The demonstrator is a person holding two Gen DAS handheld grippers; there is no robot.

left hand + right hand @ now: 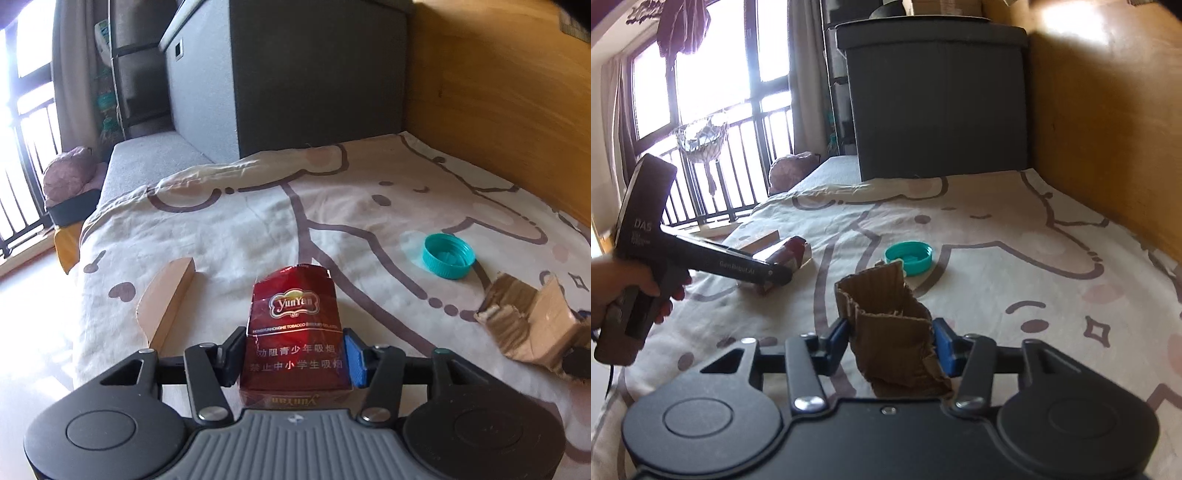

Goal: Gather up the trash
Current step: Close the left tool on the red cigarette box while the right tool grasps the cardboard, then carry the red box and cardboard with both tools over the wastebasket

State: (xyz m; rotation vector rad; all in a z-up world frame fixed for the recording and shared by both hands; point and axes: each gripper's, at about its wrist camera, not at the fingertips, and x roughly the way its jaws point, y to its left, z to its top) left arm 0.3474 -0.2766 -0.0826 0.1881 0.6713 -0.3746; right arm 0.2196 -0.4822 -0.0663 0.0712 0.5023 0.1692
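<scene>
**Both grippers loaded over the bed**

I see the patterned bedsheet [369, 221]. My right gripper [892, 345] clamps the torn cardboard piece [894, 332]; my left gripper [293, 360] clamps the red cigarette pack [293, 332]. The teal cap [448, 256] lies loose between them.

A bed [369, 206] carries everything, covered by a cream sheet [229, 236] with brown cartoon outlines, hearts and dots. Its right edge runs along a wooden wall, and at its far end stands a dark grey box [317, 77] on a grey mattress strip. On the sheet lie a teal cap [448, 255], open side up, toward the right edge; a torn cardboard scrap [532, 325] nearer than the cap and close beside it; a red pack [295, 332] near the middle; and a tan slab [166, 302] by the left edge.
</scene>
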